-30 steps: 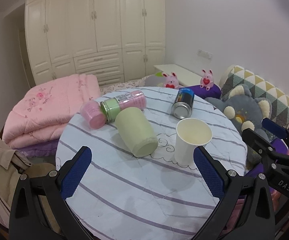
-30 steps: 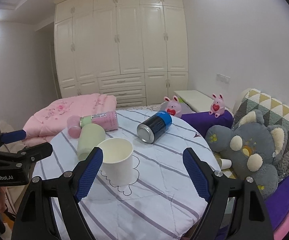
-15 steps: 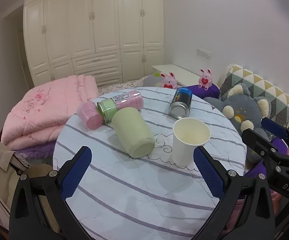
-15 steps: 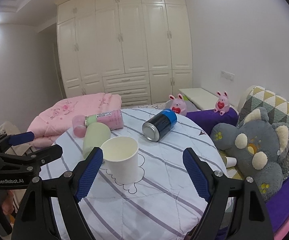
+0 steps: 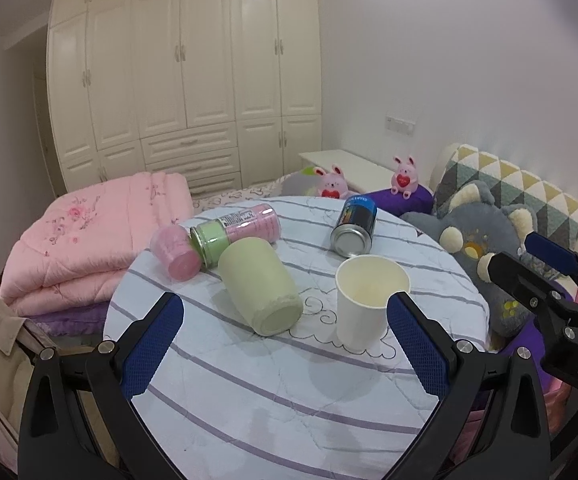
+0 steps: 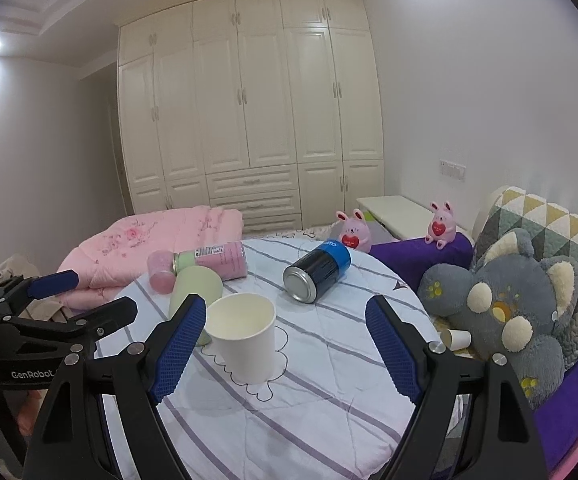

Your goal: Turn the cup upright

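round table [image 5: 289, 412] with striped cloth sat beside a folded pink quilt [image 5: 89, 236] and a grey plush [image 6: 517, 304]. left gripper [image 5: 285, 344] and right gripper [image 6: 285, 344] both hung above the near edge, jaws spread wide, nothing between them. green cup [image 5: 259, 284] lay on its side mid-table, base toward the left camera. white paper cup [image 5: 369, 300] stood upright just right of it, apart. blue can [image 6: 319, 270] and pink bottle [image 5: 237, 228] lay on their sides farther back.
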`<state>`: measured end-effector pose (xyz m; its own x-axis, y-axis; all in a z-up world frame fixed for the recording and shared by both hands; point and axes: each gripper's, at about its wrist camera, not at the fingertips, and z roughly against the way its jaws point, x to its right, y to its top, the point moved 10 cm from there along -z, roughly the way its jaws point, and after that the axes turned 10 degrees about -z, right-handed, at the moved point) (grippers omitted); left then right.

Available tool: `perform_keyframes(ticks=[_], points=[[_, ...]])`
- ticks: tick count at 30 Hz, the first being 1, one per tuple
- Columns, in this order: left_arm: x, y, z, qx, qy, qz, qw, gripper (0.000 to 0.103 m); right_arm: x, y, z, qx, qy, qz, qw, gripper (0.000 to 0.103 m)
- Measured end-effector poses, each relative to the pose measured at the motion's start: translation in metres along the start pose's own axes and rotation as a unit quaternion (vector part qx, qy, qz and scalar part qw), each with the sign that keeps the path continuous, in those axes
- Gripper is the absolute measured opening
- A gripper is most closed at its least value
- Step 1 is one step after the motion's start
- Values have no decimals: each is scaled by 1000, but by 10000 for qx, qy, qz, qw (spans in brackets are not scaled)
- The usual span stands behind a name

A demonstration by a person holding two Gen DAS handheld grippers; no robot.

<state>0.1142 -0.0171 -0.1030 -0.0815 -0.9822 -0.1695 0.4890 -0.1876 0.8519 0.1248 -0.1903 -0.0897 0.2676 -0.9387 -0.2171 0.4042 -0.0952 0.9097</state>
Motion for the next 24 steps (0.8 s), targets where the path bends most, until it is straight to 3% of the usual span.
perform_keyframes(ticks=[16,24], points=[[-2,6,1,141,18,54,9999,103,0,1,1,26,6,-2,10000,83],[0,12,8,424,38,71,9991,103,-2,4,7,204,27,47,9998,84]])
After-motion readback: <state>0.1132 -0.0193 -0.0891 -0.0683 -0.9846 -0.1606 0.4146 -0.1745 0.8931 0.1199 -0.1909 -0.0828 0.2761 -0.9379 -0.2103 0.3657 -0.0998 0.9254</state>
